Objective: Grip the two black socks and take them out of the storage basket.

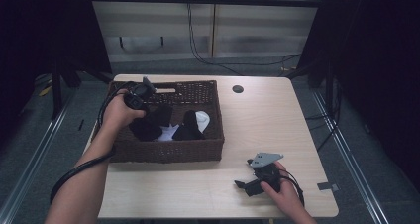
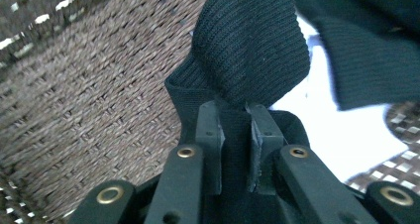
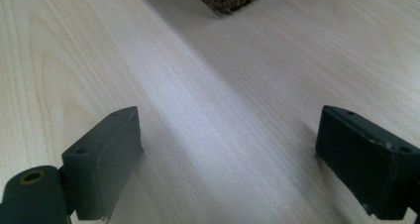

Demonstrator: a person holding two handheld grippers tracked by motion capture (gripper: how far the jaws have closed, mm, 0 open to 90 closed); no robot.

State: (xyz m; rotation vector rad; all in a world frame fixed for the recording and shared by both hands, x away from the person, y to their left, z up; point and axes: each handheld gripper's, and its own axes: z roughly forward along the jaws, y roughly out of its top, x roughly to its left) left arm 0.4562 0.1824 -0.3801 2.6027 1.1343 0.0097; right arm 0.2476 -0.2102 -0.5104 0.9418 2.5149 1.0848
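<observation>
Left gripper [image 1: 148, 96] is down inside the wicker basket [image 1: 163, 152], jaws pinched tight on a black sock [image 2: 247, 50] (ribbed knit, white fabric [image 2: 341, 135] right under it). Over on the right, the right gripper [image 1: 246, 184] sits on the bare table [image 1: 257, 115] with jaws wide apart, holding nothing.

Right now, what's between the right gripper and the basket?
Bare tabletop lies between the right gripper and the wicker basket, seen in the high view.

No legible txt, labels or nos. anywhere.
</observation>
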